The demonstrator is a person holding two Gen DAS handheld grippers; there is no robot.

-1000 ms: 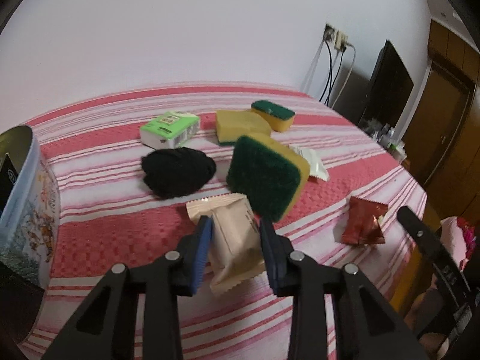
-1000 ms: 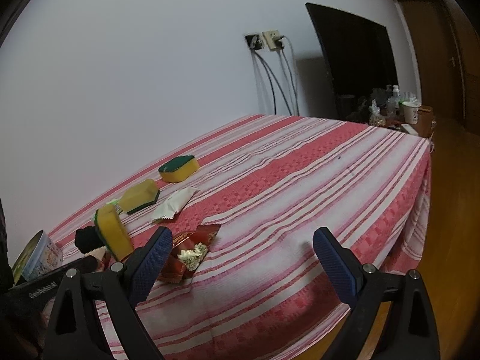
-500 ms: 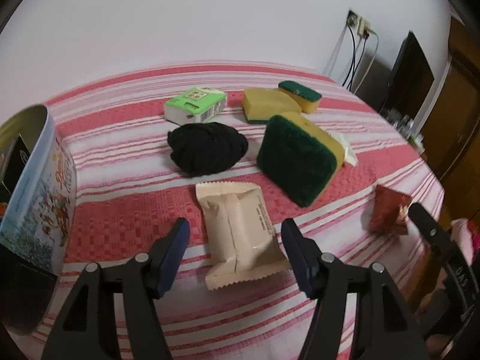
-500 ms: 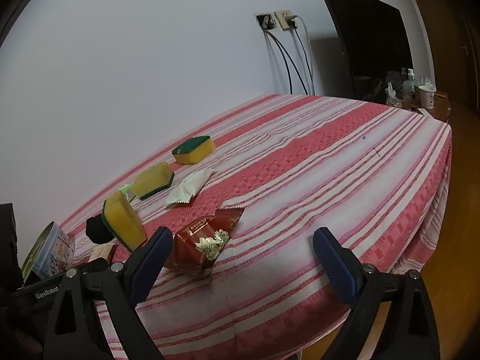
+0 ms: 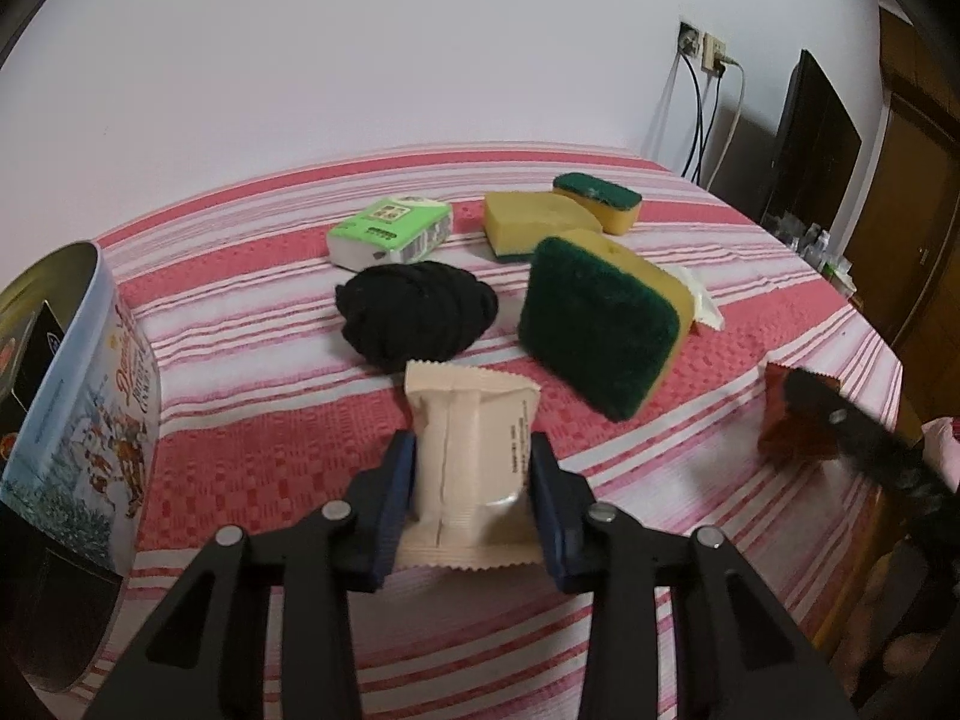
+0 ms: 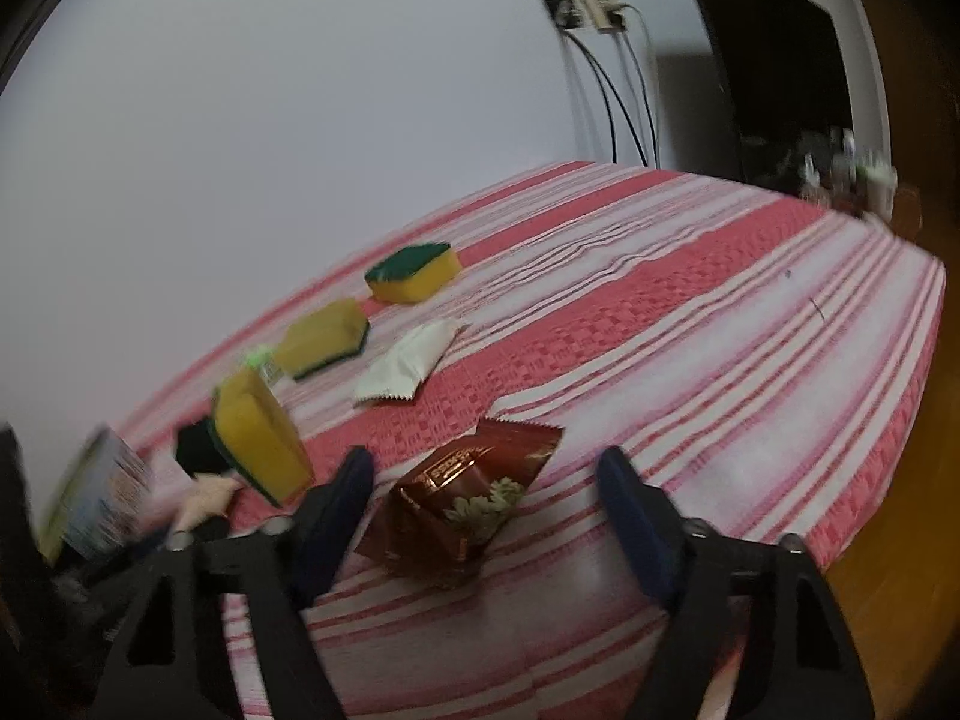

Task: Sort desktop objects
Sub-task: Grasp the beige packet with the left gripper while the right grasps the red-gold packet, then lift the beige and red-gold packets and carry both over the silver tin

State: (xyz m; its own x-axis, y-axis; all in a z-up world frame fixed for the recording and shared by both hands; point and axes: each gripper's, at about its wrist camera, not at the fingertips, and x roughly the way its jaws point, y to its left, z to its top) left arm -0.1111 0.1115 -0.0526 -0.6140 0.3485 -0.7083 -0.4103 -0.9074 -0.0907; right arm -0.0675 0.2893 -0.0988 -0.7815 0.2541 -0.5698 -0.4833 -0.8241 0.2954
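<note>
The striped table point(image 5: 252, 324) holds everything I have to sort. The tin point(image 5: 78, 396) stands at its left edge, top open, something dark already inside; I take it as one destination, though that is my guess. Past my left fingers a sponge point(image 5: 600, 324) stands tilted on edge, green face toward me, with a black bundle point(image 5: 414, 315) beside it. Behind them lie a green box point(image 5: 390, 231) and two more sponges point(image 5: 534, 222), point(image 5: 597, 201). A white packet point(image 6: 408, 366) lies flat further right.

My left gripper point(image 5: 474, 504) has just been closing, and its pads now press both long sides of the beige packet point(image 5: 471, 456), which still lies on the cloth, just in front of the black bundle. My right gripper point(image 6: 486, 516) has just been closing too, but its pads stand clear of the red packet point(image 6: 474, 492) lying between them, so it holds nothing.

So I judge this the pick-up step, both snack packets at once. Next, my right needs to finish closing on the crinkly red packet, which may slip or crumple. Then both should lift straight up, my left clearing the tilted sponge, before carrying toward wherever packets belong.
</note>
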